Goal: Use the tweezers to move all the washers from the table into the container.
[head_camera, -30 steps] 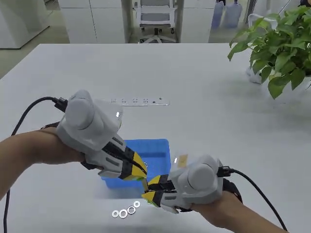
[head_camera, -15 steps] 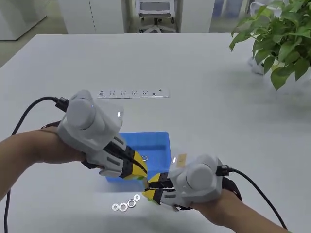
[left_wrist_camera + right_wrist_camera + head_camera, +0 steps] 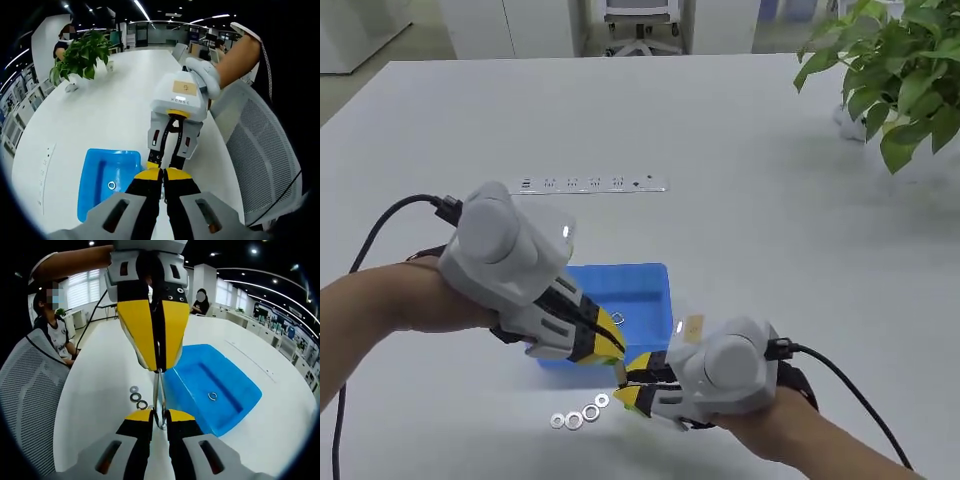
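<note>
White office table (image 3: 770,200). Slim metal tweezers (image 3: 159,397) clamped end to end between left gripper (image 3: 158,367) and right gripper (image 3: 159,415) — both pinched tight. Small steel washers (image 3: 136,397) in a row just beside, nearer the right gripper, outside the blue plastic container (image 3: 235,390).

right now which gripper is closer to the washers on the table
Right. The right gripper sits just beside the row of washers on the table; the left gripper is farther back, over the blue container's near edge. Both pinch the tweezers.
</note>
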Motion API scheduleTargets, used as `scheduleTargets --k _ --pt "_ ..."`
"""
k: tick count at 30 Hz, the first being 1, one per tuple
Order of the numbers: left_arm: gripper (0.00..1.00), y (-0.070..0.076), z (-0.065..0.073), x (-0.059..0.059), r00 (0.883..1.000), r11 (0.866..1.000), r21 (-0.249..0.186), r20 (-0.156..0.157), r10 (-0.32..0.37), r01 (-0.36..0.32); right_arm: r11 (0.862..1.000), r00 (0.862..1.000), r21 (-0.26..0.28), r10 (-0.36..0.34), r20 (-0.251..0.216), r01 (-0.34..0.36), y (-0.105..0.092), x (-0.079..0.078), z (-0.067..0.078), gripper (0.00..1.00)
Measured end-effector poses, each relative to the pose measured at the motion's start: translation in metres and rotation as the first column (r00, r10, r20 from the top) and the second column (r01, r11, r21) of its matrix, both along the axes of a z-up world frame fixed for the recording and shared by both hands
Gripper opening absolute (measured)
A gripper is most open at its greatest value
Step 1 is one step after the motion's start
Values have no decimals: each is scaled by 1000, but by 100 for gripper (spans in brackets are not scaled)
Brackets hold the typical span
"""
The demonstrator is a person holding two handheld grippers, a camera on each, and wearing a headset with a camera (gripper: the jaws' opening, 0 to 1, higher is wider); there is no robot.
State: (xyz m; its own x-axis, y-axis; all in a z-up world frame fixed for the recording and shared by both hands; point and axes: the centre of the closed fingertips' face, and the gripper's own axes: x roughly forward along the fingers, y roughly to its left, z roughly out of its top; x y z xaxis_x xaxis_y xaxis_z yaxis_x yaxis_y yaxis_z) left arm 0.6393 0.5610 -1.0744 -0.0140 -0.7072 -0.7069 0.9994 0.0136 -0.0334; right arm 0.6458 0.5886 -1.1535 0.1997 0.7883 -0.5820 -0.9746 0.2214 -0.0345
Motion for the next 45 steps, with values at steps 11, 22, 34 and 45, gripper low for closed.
scheduleTargets --k 11,22,34,45 --pt "5 -3 0 6 999 1000 2 -25 -28 28 1000 1000 3 -6 6 6 -3 0 4 15" --pt "5 -7 -2 8 998 999 0 -39 -44 45 999 1000 25 -24 -4 24 -3 4 8 12" --pt "5 -8 -2 7 998 999 2 -36 -42 43 999 999 25 -40 -15 40 -3 4 8 10" --pt "5 -8 7 3 999 999 13 -22 -47 47 999 999 26 -36 -11 36 -3 -2 17 10"
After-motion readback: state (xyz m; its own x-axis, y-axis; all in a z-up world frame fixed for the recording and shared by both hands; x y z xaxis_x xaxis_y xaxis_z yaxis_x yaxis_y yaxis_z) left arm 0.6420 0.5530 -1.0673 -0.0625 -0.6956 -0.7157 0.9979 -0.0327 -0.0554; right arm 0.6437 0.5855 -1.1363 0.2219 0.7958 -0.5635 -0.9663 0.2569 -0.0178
